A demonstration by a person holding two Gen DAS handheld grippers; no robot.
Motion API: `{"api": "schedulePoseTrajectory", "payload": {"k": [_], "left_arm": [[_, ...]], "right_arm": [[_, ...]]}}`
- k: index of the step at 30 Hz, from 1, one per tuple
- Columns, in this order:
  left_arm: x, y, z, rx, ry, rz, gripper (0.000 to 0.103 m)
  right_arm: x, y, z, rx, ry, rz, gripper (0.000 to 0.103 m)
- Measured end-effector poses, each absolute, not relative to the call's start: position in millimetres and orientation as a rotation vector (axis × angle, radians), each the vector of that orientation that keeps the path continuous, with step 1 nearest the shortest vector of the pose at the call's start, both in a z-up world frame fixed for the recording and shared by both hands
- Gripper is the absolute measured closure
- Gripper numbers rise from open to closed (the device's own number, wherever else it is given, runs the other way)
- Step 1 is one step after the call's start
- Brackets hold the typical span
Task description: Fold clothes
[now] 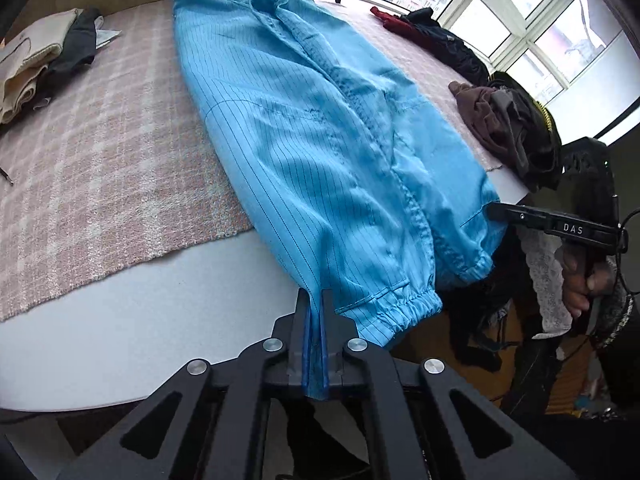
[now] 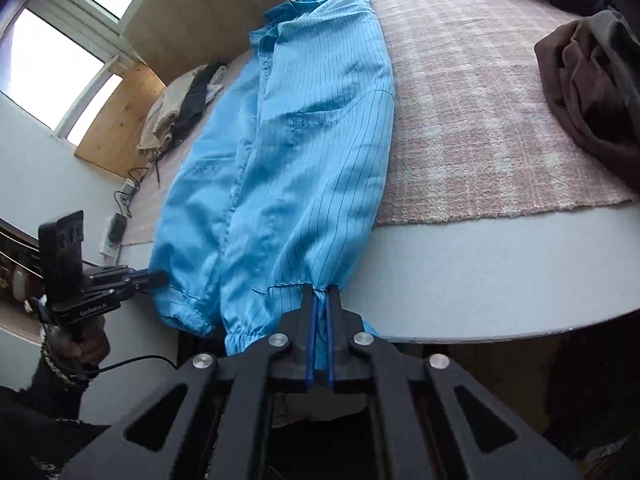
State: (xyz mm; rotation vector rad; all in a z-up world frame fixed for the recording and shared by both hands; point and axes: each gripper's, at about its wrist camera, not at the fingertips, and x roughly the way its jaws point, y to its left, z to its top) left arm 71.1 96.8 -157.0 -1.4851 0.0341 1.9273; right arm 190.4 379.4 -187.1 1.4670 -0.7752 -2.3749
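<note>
1. Nearest the lens in the left wrist view, the left claw (image 1: 315, 300) is pressed together on the near hem of the light blue pinstriped garment (image 1: 312, 136), pinching a strip of fabric between its fingers.
2. Same deal on the other side: the right claw (image 2: 321, 295) is pinching the hem's right corner, right by the elastic cuff.
3. That garment lies stretched lengthwise from the near edge of the white desk (image 2: 480, 280) out toward the far window, mostly on the pink checked woven mat (image 1: 100, 160). Looks already narrowed into a long strip, sides folded in, with the near end hanging just over the desk edge.
4. So my guess is we're at the start of the lengthwise fold, both bottom corners gripped.
5. Next move probably calls for lifting both claws together and carrying the hem toward the far collar end, keeping them level so the fabric doesn't skew.
6. Off to the right sits a brown crumpled cloth pile (image 2: 592, 92), well clear.
</note>
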Motion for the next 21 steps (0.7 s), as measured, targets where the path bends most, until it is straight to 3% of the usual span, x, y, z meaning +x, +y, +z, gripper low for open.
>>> {"api": "schedulePoseTrajectory", "payload": {"k": [4,8,15,19,21], "left_arm": [[60.6,97.2,-131.5,-1.442,-0.096,1.898,0.101],[32.3,108.7,-97.0,-1.378,-0.124,1.92,0.101],[-72.6,140.3,-40.9,-1.251,0.094,2.116,0.1],[-172.1,174.8,-79.2,-1.392,0.312,2.268,0.087],[-202.0,170.6,-102.8,-1.521,0.368,2.299,0.087]], "right_arm": [[182.4,385.9,-157.3,1.342,-0.892,-2.325,0.099],[151.8,391.0,-120.4,1.238,-0.885,-2.307,0.1],[15.6,408.4,-73.9,1.167,-0.713,-2.36,0.1],[-103.1,424.6,-111.2,1.432,-0.643,-2.336,0.095],[-140.0,446.1,-141.7,1.649,-0.751,-2.25,0.091]]}}
